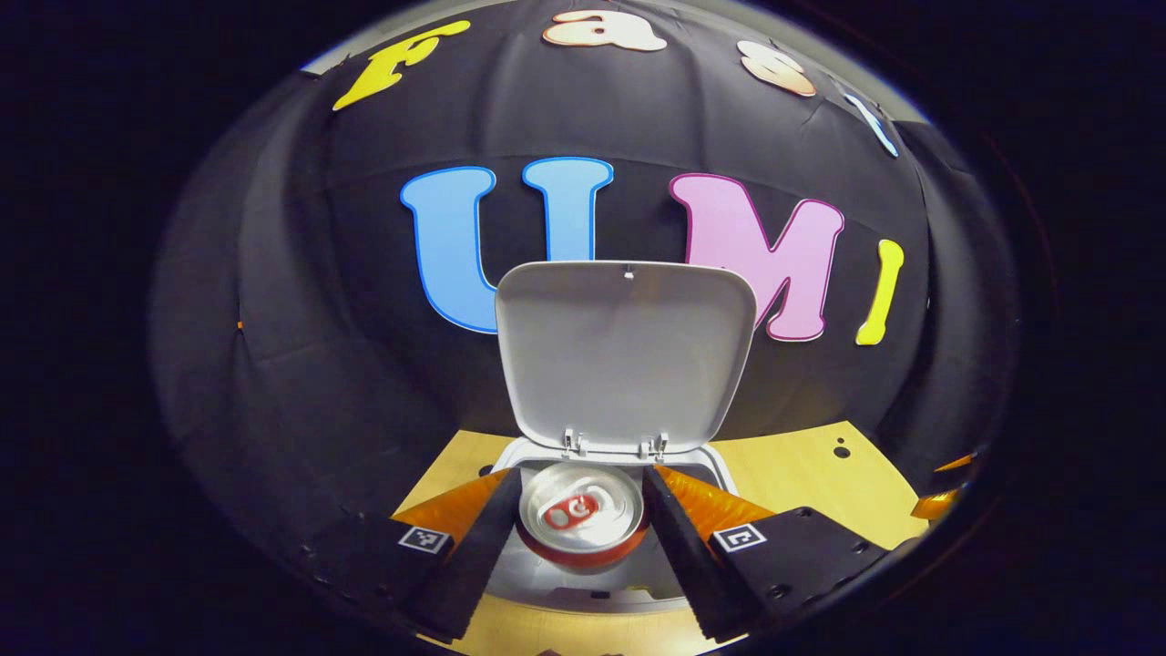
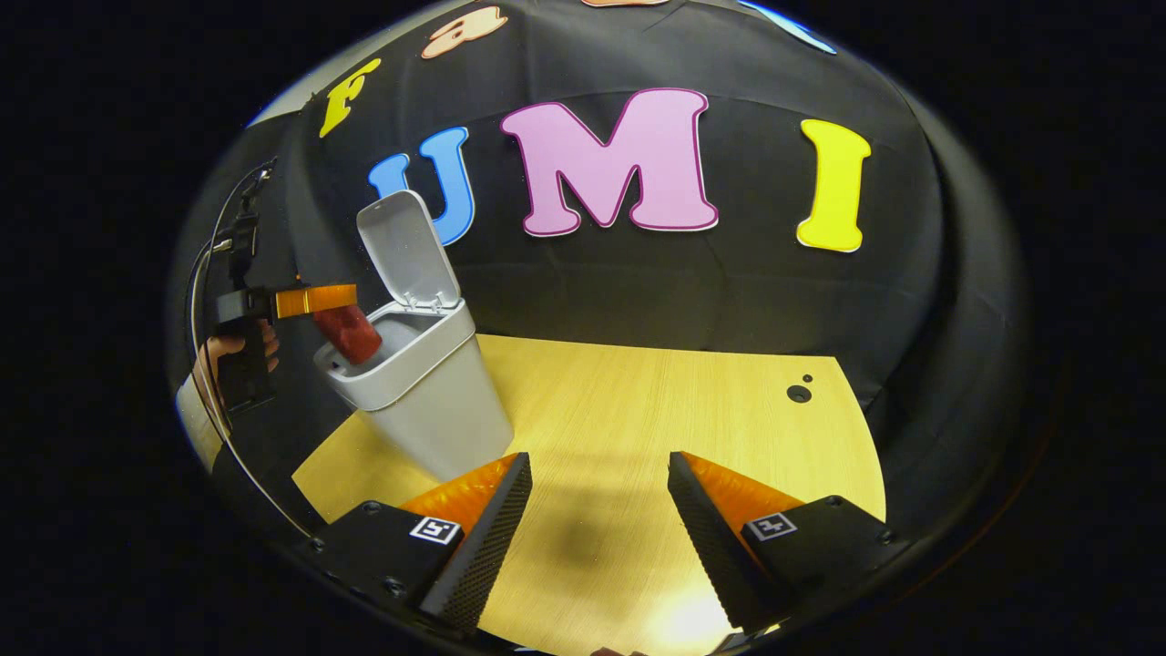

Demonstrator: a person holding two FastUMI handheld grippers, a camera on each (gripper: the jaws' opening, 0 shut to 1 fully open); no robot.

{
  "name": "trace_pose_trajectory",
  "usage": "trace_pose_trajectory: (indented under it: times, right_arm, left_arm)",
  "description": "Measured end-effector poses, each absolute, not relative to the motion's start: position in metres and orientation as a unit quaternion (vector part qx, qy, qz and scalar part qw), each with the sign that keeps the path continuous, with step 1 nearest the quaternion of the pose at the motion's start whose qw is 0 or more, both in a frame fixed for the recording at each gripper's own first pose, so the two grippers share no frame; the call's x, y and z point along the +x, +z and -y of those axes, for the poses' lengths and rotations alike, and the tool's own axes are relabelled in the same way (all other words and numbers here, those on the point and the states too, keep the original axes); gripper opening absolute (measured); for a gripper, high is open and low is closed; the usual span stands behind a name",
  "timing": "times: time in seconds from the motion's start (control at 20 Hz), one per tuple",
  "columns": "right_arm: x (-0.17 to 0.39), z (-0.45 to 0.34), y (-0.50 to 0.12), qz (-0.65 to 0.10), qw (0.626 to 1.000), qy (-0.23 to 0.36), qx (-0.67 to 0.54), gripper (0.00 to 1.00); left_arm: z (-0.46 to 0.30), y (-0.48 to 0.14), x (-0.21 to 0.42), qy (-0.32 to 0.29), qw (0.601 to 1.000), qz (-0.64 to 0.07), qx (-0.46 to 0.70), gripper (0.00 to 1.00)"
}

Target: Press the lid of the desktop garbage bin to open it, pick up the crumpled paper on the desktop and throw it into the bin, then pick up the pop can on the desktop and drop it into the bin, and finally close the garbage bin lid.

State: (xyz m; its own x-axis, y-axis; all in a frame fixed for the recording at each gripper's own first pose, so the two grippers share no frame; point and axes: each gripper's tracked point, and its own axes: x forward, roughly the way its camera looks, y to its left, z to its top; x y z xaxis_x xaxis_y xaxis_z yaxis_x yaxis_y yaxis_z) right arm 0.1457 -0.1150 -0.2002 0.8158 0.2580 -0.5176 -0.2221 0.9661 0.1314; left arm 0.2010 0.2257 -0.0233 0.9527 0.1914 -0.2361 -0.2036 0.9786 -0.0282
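Left gripper view. The work surface is a light wood-grain desktop (image 1: 802, 474) bounded at the rear by a black cloth wall (image 1: 301, 346). Two small dark holes mark the desktop near its right edge. The garbage bin (image 1: 629, 574) stands directly ahead of the left gripper (image 1: 580, 519), pale grey, with its mouth facing up. The bin lid (image 1: 626, 351) is raised on two rear hinges and stands nearly upright, its plain inner face turned toward the camera. The pop can (image 1: 580, 524) sits between the two fingers over the bin mouth. Its silver top, with a red pull tab, faces the camera, so its long axis runs along the view direction, away from the lens. A red band of the can body shows under the top rim. Both fingers bear on opposite sides of the can, spread to the can's width.

Right gripper view. The same desktop (image 2: 656, 410) extends ahead, with the black cloth wall (image 2: 638, 292) behind it and the two dark holes at far right. The garbage bin (image 2: 428, 401) stands at left on the desktop, tapering toward its base, with the lid (image 2: 405, 246) tilted up and back. The left gripper (image 2: 314, 301) reaches in from the left, with a hand (image 2: 232, 351) on its handle. The pop can (image 2: 348, 333), red-bodied, hangs below it with its long axis slanted, lower end over the bin mouth. The right gripper (image 2: 597, 492) hovers above bare desktop, well apart from the bin. Its fingers are spread wide and hold nothing.
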Motion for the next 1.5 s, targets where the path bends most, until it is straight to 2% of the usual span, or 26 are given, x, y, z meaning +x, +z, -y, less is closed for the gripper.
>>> trace_pose_trajectory:
  times: [0.05, 0.2, 0.35, 0.7, 0.9, 1.1, 1.5]
  right_arm:
    - [0.145, 0.117, -0.201, -0.277, 0.952, 0.123, 0.034, 0.97]
    - [0.142, 0.123, -0.204, -0.280, 0.952, 0.116, 0.039, 0.97]
    - [0.139, 0.125, -0.207, -0.284, 0.951, 0.112, 0.039, 0.97]
    - [0.136, 0.125, -0.205, -0.283, 0.952, 0.114, 0.035, 0.97]
    - [0.134, 0.125, -0.207, -0.285, 0.951, 0.115, 0.038, 0.97]
    - [0.131, 0.128, -0.208, -0.286, 0.951, 0.113, 0.034, 0.97]
    - [0.127, 0.122, -0.213, -0.292, 0.948, 0.119, 0.037, 0.97]
  left_arm:
    - [-0.224, -0.019, 0.200, 0.096, 0.988, -0.116, -0.034, 0.97]
    - [-0.217, 0.011, 0.201, 0.076, 0.993, -0.080, -0.044, 0.96]
    - [-0.231, 0.058, 0.211, 0.096, 0.995, -0.033, -0.008, 0.96]
    - [-0.226, 0.136, 0.255, 0.057, 0.997, 0.003, -0.047, 0.95]
    - [-0.215, 0.133, 0.291, 0.025, 0.999, -0.031, -0.010, 0.94]
    - [-0.219, 0.104, 0.314, 0.028, 0.996, -0.085, -0.004, 0.95]
    - [-0.216, 0.087, 0.271, 0.013, 0.989, -0.148, 0.001, 0.97]
